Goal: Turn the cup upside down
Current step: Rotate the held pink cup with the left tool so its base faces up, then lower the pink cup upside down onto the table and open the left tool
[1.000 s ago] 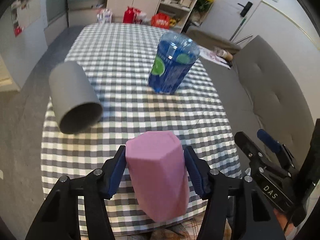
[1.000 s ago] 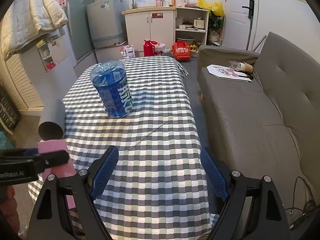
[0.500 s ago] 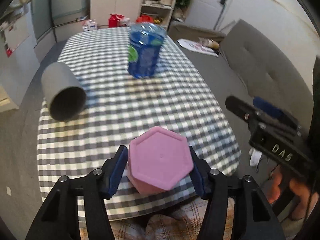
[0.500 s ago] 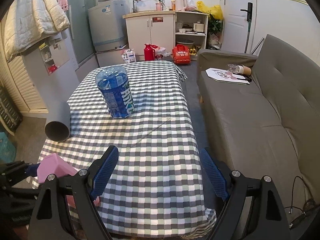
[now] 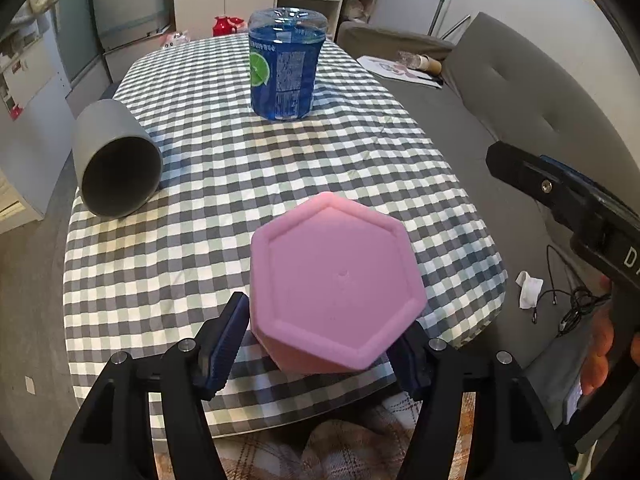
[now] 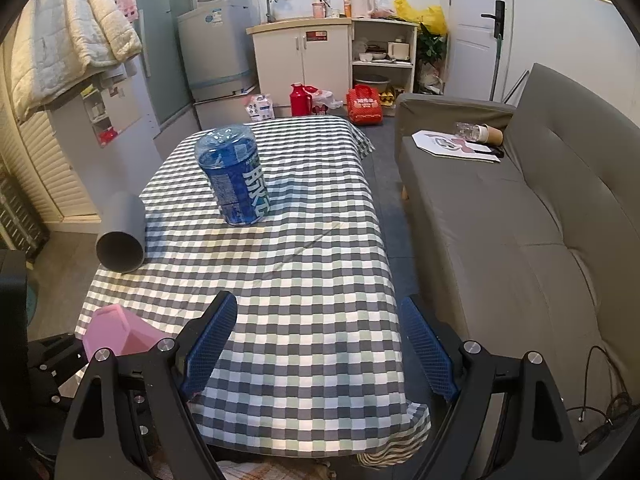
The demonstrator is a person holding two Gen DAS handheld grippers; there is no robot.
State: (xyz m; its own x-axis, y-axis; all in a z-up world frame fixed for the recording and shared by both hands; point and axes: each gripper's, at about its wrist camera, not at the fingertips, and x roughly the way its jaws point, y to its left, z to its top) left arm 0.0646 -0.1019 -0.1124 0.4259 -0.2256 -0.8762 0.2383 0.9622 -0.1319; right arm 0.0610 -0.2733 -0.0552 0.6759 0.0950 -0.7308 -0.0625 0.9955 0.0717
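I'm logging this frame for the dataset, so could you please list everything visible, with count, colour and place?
Hexagonal cup: 1, pink, held in the left claw over the table's near edge, closed base facing the camera.
Cylindrical cup: 1, grey, lying on its side at the table's left edge.
Cut-off bottle: 1, blue, standing mid-table.
Tablecloth: 1, grey-white check, covering the table.
Sofa: 1, grey, right of the table.
Thermos: 1, red, on the floor beyond the table.
Cabinet: 1, cream, against the far wall.
Left claw: 1, black with blue pads, gripping the hexagonal cup.
Right claw: 1, same colours, open, empty, above the table's near end.
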